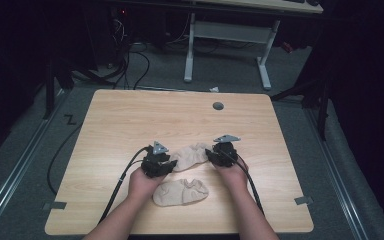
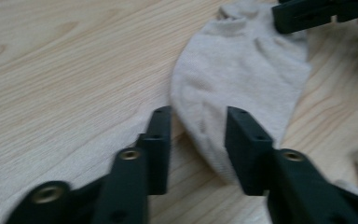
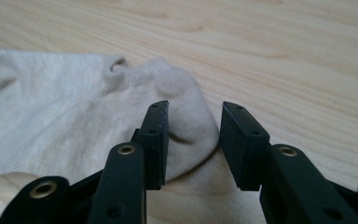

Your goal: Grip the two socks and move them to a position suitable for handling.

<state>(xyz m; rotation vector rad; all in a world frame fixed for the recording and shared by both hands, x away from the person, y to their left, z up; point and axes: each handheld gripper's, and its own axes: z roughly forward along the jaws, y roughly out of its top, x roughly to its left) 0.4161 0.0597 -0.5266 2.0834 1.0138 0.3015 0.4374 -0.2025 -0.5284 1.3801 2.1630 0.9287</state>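
Two beige ankle socks lie on the wooden table (image 1: pixel 130 115). The far sock (image 1: pixel 192 154) stretches flat between my two grippers. My left gripper (image 1: pixel 171 162) is open, and its jaws straddle one rounded end of that sock (image 2: pixel 242 70) without closing; my left gripper (image 2: pixel 199 122) rests low on the table. My right gripper (image 1: pixel 211 154) is open too, with the sock's other end (image 3: pixel 186 116) bulging up between the jaws of my right gripper (image 3: pixel 195 119). The near sock (image 1: pixel 180 191) lies loose by the person's hands.
A round grey grommet (image 1: pixel 218 106) sits near the table's far edge. Tape marks (image 1: pixel 304 200) sit at the front corners. Behind the table stand a white desk frame (image 1: pixel 227 35) and floor cables (image 1: pixel 130 65). The right gripper's jaw (image 2: pixel 317 14) reaches the sock's far end in the left gripper view.
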